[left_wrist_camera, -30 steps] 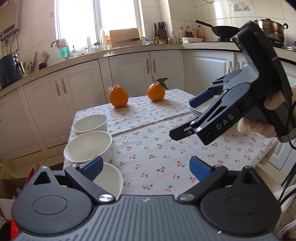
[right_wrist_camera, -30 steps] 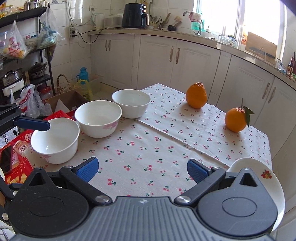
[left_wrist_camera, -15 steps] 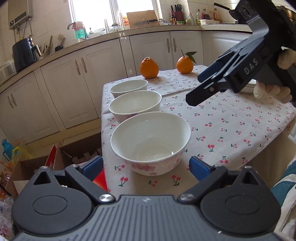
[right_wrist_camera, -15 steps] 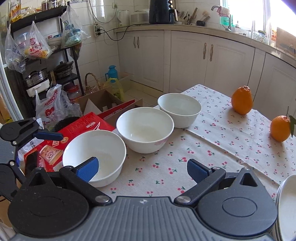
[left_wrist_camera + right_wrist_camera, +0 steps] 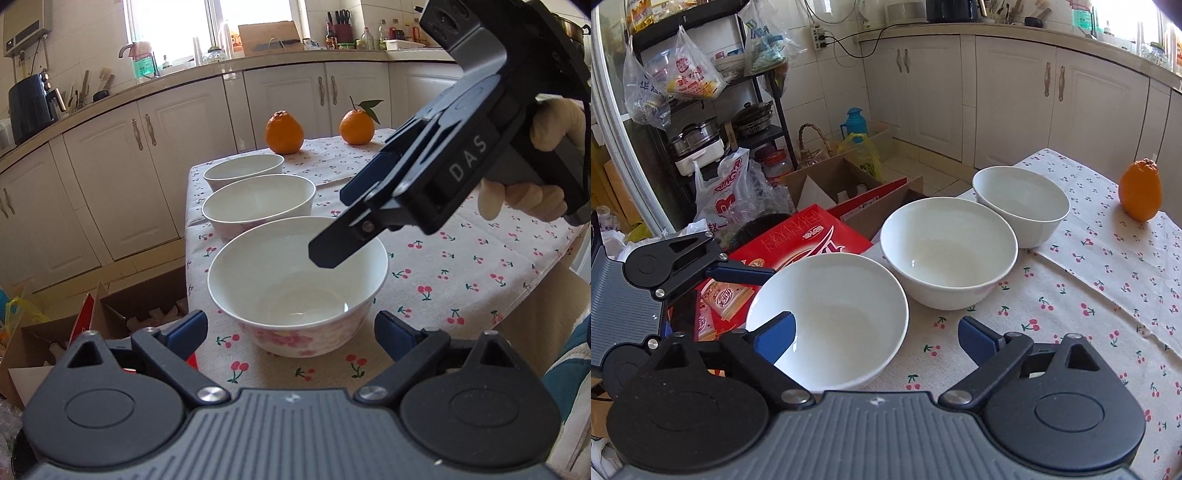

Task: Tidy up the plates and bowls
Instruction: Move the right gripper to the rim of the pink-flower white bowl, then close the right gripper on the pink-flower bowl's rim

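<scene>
Three bowls in a row on the cherry-print tablecloth.
Left gripper, jaws apart, faces the nearest bowl; right gripper hovers over its rim.

I see the table, draped in a cherry-print cloth, carrying three white bowls in a row along its edge, the nearest bowl, the middle bowl, the far bowl, plus two oranges at the far end.

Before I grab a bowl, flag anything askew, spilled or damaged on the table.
Nothing stands out. The three white ceramic bowls stand upright in a row, empty and unchipped, on the cherry-print tablecloth. The nearest sits close to the table edge.
</scene>
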`<state>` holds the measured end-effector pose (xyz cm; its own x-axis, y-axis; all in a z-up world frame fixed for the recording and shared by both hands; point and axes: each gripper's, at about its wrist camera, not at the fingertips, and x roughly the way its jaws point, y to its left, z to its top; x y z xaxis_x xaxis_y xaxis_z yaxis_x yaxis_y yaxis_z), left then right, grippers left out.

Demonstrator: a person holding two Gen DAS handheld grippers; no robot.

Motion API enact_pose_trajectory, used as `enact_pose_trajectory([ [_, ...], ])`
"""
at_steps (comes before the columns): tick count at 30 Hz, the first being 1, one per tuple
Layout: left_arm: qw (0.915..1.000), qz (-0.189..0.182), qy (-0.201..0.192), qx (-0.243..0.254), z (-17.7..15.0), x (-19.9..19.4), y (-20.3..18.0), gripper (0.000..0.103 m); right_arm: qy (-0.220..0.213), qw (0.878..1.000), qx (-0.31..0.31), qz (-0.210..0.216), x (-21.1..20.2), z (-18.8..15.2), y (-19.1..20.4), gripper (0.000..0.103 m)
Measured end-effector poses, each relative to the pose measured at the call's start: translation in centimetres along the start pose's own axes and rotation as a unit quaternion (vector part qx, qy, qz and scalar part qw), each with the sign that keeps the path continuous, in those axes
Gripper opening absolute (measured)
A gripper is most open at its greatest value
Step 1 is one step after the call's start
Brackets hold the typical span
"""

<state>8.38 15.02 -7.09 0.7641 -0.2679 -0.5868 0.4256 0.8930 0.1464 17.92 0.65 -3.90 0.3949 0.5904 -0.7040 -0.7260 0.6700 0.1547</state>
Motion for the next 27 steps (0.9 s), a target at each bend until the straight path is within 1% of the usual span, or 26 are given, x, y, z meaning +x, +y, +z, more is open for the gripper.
enact_pose_trajectory([
  [2, 1.0, -0.004, -0.002, -0.002, 0.0, 0.0, 0.1, 0.094, 0.005, 1.0, 0.005, 0.006, 0.5, 0.3, 0.0, 0.086],
  [6, 0.9999, -0.011, -0.003, -0.006, -0.1, 0.1, 0.3, 0.091, 0.01, 1.0, 0.009, 0.015, 1.0, 0.5, -0.2, 0.08],
  [8, 0.9999, -0.014, -0.004, -0.007, -0.1, 0.2, 0.3, 0.089, 0.014, 1.0, 0.009, 0.016, 1.2, 0.5, -0.3, 0.072],
  [15, 0.9998, -0.02, -0.004, -0.002, -0.1, 0.4, 0.4, 0.086, 0.024, 0.999, 0.018, 0.03, 1.7, 0.3, -0.7, 0.063],
  [16, 0.9998, -0.02, -0.005, 0.0, -0.1, 0.5, 0.4, 0.086, 0.024, 0.999, 0.018, 0.033, 1.7, 0.3, -0.7, 0.059],
  [17, 0.9998, -0.021, -0.005, 0.001, -0.1, 0.5, 0.4, 0.086, 0.025, 0.999, 0.017, 0.036, 1.8, 0.3, -0.7, 0.058],
  [27, 0.9998, -0.02, 0.003, 0.005, 0.3, 0.4, 0.1, 0.085, 0.024, 0.999, 0.016, 0.037, 1.5, 0.2, -0.6, 0.057],
])
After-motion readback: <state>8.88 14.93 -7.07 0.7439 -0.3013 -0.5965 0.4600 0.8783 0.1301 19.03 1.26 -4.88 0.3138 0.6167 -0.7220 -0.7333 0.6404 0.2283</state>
